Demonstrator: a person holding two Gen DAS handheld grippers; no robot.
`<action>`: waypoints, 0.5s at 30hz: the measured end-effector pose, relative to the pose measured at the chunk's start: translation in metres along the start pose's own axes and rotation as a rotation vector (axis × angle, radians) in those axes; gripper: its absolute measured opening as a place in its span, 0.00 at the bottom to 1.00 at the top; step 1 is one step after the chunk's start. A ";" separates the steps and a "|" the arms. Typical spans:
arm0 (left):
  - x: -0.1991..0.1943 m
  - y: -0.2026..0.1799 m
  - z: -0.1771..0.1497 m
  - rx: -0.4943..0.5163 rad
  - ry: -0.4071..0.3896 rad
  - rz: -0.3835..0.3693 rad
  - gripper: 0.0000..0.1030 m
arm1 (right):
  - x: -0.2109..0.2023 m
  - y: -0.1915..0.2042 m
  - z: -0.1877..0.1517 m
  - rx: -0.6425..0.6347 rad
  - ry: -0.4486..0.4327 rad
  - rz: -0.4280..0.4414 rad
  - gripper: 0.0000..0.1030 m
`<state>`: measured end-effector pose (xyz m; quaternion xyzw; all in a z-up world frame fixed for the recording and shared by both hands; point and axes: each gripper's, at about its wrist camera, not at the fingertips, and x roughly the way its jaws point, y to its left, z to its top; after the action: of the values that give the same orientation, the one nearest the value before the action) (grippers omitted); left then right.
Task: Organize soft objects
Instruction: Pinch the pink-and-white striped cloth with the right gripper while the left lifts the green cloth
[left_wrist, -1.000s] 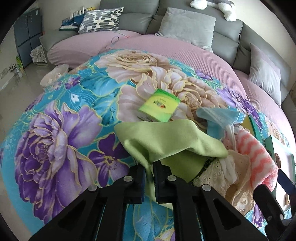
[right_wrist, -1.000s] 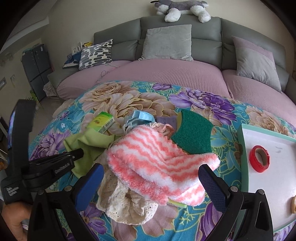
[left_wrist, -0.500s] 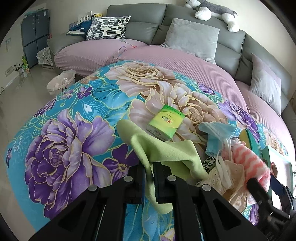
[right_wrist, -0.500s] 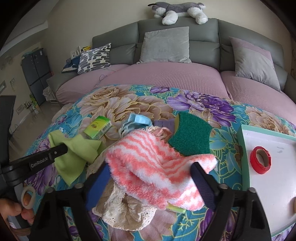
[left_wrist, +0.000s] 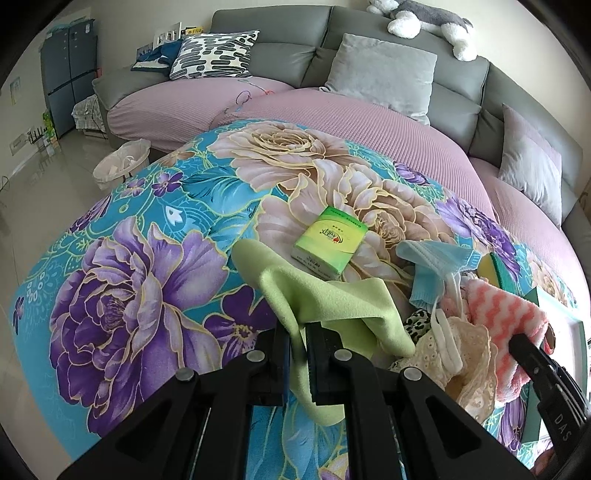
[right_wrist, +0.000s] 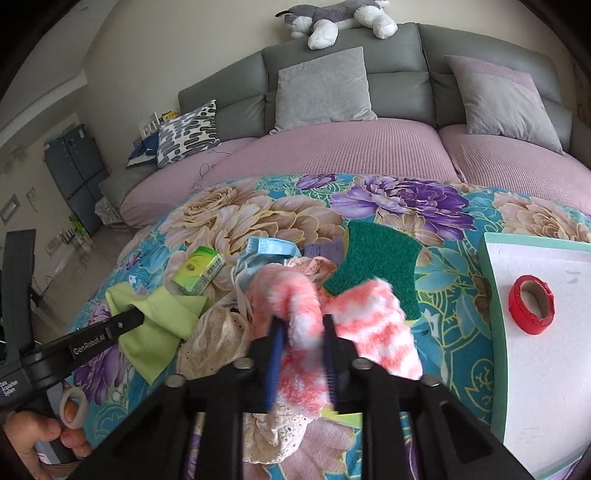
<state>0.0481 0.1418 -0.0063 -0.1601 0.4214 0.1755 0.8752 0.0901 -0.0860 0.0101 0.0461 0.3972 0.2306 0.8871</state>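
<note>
A pile of soft things lies on the floral cloth (left_wrist: 147, 258). My left gripper (left_wrist: 298, 328) is shut on a light green cloth (left_wrist: 332, 295), which drapes over its fingers; the same gripper (right_wrist: 136, 315) and green cloth (right_wrist: 162, 321) show at the left of the right wrist view. My right gripper (right_wrist: 303, 325) has its jaws closing on a fluffy pink-and-white striped cloth (right_wrist: 369, 321), bunched between the pads. That pink cloth (left_wrist: 506, 314) and the right gripper's finger (left_wrist: 517, 341) appear at the right of the left wrist view. A cream lace cloth (right_wrist: 218, 339) lies under both.
A green tissue pack (left_wrist: 330, 242), a blue face mask (left_wrist: 432, 262) and a green scouring sponge (right_wrist: 376, 266) lie beyond the pile. A white tray (right_wrist: 535, 369) with a red tape roll (right_wrist: 532, 304) stands at the right. A grey sofa (right_wrist: 369, 96) lies behind, a waste basket (left_wrist: 122, 166) on the floor.
The right gripper's jaws went from wide apart to closed on the pink striped cloth, bunching it up. The left gripper kept its hold while the green cloth came away from the pile.
</note>
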 end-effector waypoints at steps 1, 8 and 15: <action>-0.001 0.000 0.000 0.000 -0.003 0.000 0.07 | -0.001 -0.001 0.001 0.004 -0.003 0.006 0.13; -0.015 -0.001 0.004 -0.003 -0.044 -0.005 0.07 | -0.020 -0.006 0.007 0.036 -0.063 0.045 0.11; -0.048 -0.005 0.010 -0.005 -0.131 -0.012 0.07 | -0.050 -0.010 0.016 0.050 -0.141 0.052 0.11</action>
<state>0.0288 0.1335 0.0381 -0.1529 0.3620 0.1815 0.9015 0.0767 -0.1160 0.0530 0.0945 0.3381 0.2399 0.9051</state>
